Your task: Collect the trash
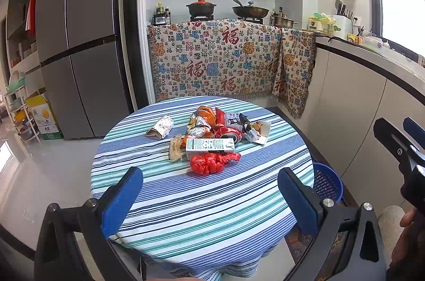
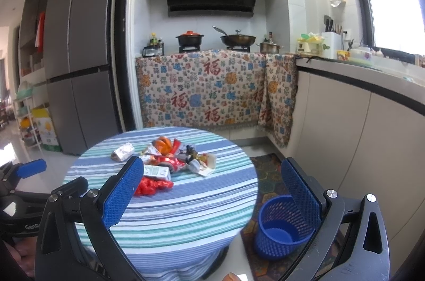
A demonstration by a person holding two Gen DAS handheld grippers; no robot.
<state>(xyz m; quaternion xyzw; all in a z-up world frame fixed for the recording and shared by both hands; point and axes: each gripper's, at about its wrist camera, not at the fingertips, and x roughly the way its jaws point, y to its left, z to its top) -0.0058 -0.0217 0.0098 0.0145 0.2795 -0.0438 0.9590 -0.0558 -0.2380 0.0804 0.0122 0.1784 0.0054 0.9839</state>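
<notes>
A pile of trash lies in the middle of the round striped table (image 1: 202,214): a crumpled red plastic bag (image 1: 212,161), a white milk carton (image 1: 209,145), a red can (image 1: 228,133), an orange packet (image 1: 204,112), and a white wrapper (image 1: 160,126) off to the left. My left gripper (image 1: 211,198) hovers open above the table's near edge, short of the pile, with nothing in it. My right gripper (image 2: 212,190) is open and empty too, held to the right of the table. A blue mesh basket (image 2: 281,227) stands on the floor under its right finger.
The basket (image 1: 328,182) sits on a patterned mat (image 2: 268,172) between the table and the white counter cabinets (image 2: 345,126). A stove draped with patterned cloth (image 1: 217,60) is behind the table, a grey fridge (image 1: 79,41) at the left. Open floor lies left of the table.
</notes>
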